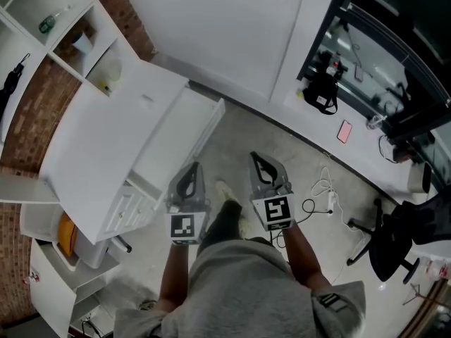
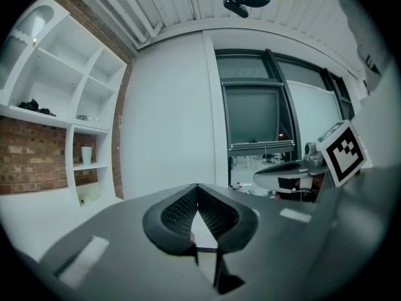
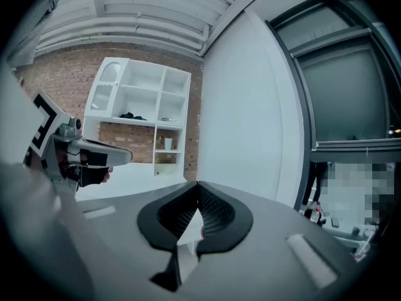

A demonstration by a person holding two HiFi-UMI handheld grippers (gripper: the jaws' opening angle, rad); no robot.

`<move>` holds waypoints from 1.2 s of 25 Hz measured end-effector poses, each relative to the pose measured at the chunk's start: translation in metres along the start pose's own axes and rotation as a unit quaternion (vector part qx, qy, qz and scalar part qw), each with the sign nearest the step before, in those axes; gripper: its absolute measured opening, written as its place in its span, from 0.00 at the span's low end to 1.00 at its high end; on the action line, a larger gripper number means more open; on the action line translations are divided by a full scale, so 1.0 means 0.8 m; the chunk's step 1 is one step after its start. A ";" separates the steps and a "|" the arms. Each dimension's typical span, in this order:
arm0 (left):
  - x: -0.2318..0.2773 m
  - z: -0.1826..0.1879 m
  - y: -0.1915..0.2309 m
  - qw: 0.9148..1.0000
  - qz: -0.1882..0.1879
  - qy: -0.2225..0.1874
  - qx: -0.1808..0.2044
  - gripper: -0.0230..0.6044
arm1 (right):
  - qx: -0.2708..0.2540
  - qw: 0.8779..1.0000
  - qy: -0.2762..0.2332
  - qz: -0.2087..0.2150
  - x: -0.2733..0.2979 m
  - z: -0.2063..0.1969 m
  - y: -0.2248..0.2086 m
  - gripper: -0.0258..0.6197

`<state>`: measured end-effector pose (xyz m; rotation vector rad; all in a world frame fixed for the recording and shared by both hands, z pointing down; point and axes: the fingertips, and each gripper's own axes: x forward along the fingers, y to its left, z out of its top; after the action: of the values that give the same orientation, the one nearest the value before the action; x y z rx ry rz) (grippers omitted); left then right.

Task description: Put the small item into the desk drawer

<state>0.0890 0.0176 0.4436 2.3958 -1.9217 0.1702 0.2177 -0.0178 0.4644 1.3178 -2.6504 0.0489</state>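
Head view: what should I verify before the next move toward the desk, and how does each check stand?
1. Left gripper empty: ok; jaws together, nothing between them.
2. Right gripper empty: ok; jaws together, nothing between them.
3. Jaws open for a pick: not ok; both are shut.
4. Small item located: cannot tell; none is clearly visible.
5. Desk drawer open: cannot tell; a white panel juts from the desk.
6. Floor toward desk passable: ok; cables lie off to the right.
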 end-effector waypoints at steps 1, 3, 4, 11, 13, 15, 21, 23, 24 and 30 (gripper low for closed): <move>0.011 0.003 0.006 1.000 0.000 0.001 -0.001 0.06 | 0.001 1.000 0.000 0.001 0.012 0.003 -0.004 0.04; 0.033 0.009 0.019 1.000 -0.001 0.004 -0.001 0.06 | 0.001 1.000 -0.001 0.002 0.036 0.012 -0.013 0.04; 0.043 0.012 0.026 1.000 -0.001 0.004 0.000 0.06 | -0.001 1.000 -0.001 0.002 0.048 0.016 -0.017 0.04; 0.104 0.031 0.084 1.000 0.007 0.002 0.000 0.06 | -0.003 1.000 -0.001 0.013 0.132 0.041 -0.029 0.04; 0.118 0.033 0.100 1.000 0.009 0.003 0.001 0.06 | -0.005 1.000 0.000 0.020 0.156 0.046 -0.027 0.04; 0.131 0.035 0.116 1.000 0.014 0.002 -0.001 0.06 | -0.008 1.000 0.000 0.027 0.179 0.052 -0.024 0.04; 0.156 0.034 0.168 0.999 0.039 0.001 -0.004 0.06 | -0.014 0.998 0.002 0.056 0.243 0.060 -0.009 0.04; 0.158 0.032 0.184 0.999 0.050 0.002 -0.005 0.06 | -0.018 0.998 0.006 0.066 0.259 0.057 -0.003 0.04; 0.158 0.031 0.191 0.998 0.056 0.002 -0.006 0.06 | -0.021 0.997 0.009 0.072 0.266 0.055 0.001 0.04; 0.147 0.029 0.233 0.995 0.099 -0.003 -0.020 0.06 | -0.027 0.993 0.009 0.116 0.304 0.062 0.038 0.04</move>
<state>-0.0669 -0.1400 0.4322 2.1806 -2.1421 0.1329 0.0430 -0.1964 0.4603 0.9834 -2.7545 0.0193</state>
